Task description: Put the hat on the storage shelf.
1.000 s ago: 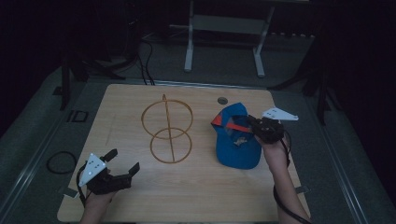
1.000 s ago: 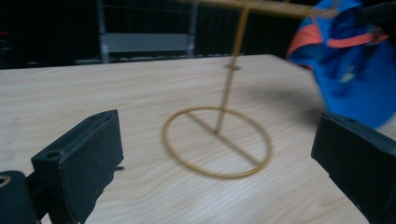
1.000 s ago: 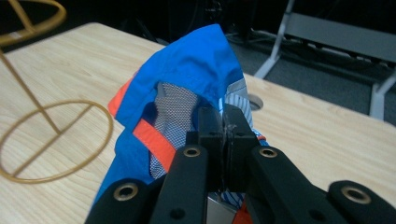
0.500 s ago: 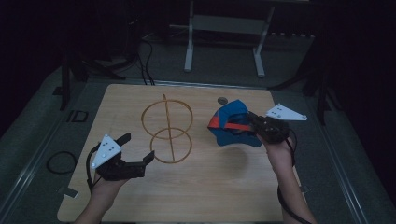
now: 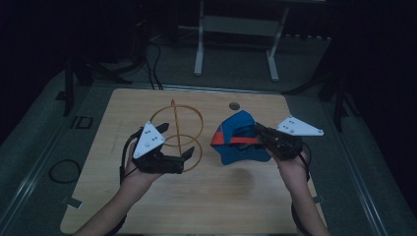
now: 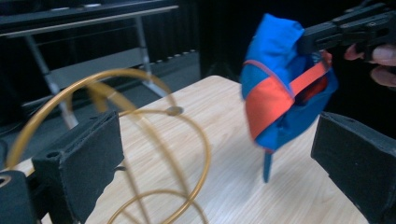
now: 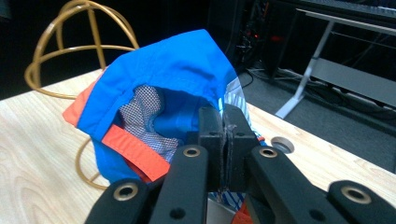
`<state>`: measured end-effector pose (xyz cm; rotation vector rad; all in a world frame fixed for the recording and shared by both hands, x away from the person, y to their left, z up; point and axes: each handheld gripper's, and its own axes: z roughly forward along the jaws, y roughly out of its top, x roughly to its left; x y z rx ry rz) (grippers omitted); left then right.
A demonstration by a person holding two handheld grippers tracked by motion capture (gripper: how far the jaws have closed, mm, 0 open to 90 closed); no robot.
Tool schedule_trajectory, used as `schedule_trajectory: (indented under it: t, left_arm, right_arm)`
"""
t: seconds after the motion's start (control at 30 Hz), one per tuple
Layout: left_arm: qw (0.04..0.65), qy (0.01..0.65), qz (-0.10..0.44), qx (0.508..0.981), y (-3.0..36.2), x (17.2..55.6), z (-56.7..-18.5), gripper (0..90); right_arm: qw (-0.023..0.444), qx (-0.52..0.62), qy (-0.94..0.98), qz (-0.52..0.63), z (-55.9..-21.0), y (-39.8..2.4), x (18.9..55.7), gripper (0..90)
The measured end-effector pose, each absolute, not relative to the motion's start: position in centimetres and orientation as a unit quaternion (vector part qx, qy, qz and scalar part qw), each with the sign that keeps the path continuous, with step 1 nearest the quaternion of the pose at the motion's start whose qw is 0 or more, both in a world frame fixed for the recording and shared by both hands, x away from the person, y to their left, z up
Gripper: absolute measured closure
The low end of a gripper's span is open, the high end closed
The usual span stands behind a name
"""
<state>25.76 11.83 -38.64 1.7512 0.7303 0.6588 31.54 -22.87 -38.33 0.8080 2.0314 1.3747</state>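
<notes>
two risks noted: the right gripper [image 7: 223,140], clenched on a thin fold of the blue cap [image 5: 238,138] held above the table [image 5: 196,196], could let it slip, and the left gripper [image 5: 174,147], jaws spread empty, may knock the wire stand [image 5: 177,137] beside it.

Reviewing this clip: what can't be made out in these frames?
- Cap: the edge the right claw pinches is hidden between its jaws, right gripper view.
- Gold wire stand: blurred, left gripper view; base cut off by the bottom edge.
- Left claw: high view too dim to judge contact with the stand.
</notes>
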Motion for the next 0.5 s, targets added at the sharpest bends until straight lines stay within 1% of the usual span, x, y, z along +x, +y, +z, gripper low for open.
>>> schedule_trajectory:
  t: [0.03, 0.07, 0.1, 0.27, 0.33, 0.4, 0.5]
  left_arm:
    - [0.536, 0.303, 0.279, 0.737, 11.3, 25.9, -38.5, 6.3]
    - [0.536, 0.303, 0.279, 0.737, 11.3, 25.9, -38.5, 6.3]
    - [0.535, 0.289, 0.269, 0.747, 10.1, 26.5, -38.1, 6.3]
    - [0.529, 0.276, 0.228, 0.770, 7.3, 28.0, -37.6, 6.6]
    - [0.526, 0.264, 0.225, 0.777, 6.1, 28.4, -37.5, 7.2]
    - [0.517, 0.256, 0.231, 0.783, 5.2, 28.9, -37.4, 11.6]
    - [0.516, 0.249, 0.226, 0.788, 3.9, 29.5, -37.3, 12.7]
  right_arm:
    - [0.276, 0.299, 0.756, 0.512, -38.3, -22.8, 31.4, 88.3]
    - [0.276, 0.299, 0.756, 0.512, -38.3, -22.8, 31.4, 88.3]
    - [0.276, 0.297, 0.757, 0.512, -38.2, -22.7, 31.3, 88.3]
    - [0.276, 0.285, 0.761, 0.513, -37.9, -22.2, 30.6, 88.3]
    - [0.277, 0.282, 0.761, 0.514, -37.9, -22.1, 30.4, 88.3]
    - [0.276, 0.281, 0.761, 0.516, -37.8, -22.1, 30.3, 88.3]
    - [0.275, 0.280, 0.761, 0.517, -37.8, -22.1, 30.1, 88.3]
